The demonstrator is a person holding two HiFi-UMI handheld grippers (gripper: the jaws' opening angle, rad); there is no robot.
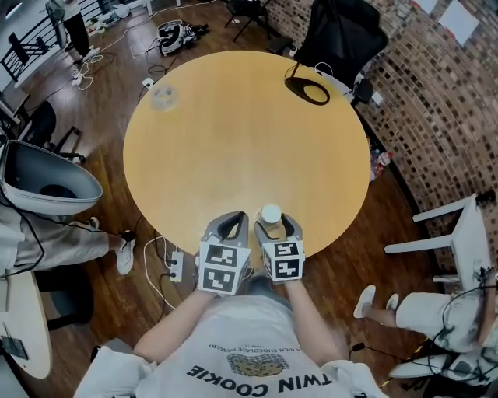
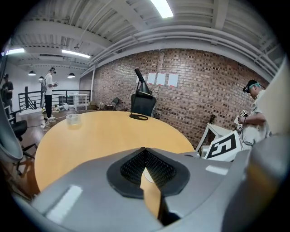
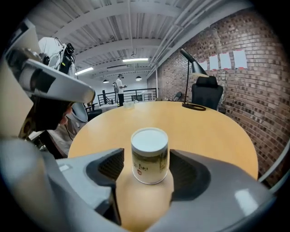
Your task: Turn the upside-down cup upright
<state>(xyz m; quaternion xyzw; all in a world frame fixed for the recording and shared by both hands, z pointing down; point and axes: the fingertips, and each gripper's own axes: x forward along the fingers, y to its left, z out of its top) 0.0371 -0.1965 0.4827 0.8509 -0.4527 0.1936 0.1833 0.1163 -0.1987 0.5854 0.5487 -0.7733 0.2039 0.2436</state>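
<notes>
Between the spread jaws of the right claw, the upside-down cup is standing on the table, pads not touching, prob. lining up a grab. The left claw is waiting beside it, pressed together.

Illumination is bright and even. Source: long white fluorescent ceiling strips overhead. The round tan wooden table shows a pale, diffuse sheen near its middle; shadows on it are soft and faint. Both gripper views bend strongly towards the edges, and their corners are black. The grey plastic left gripper is blurred close to its lens.
</notes>
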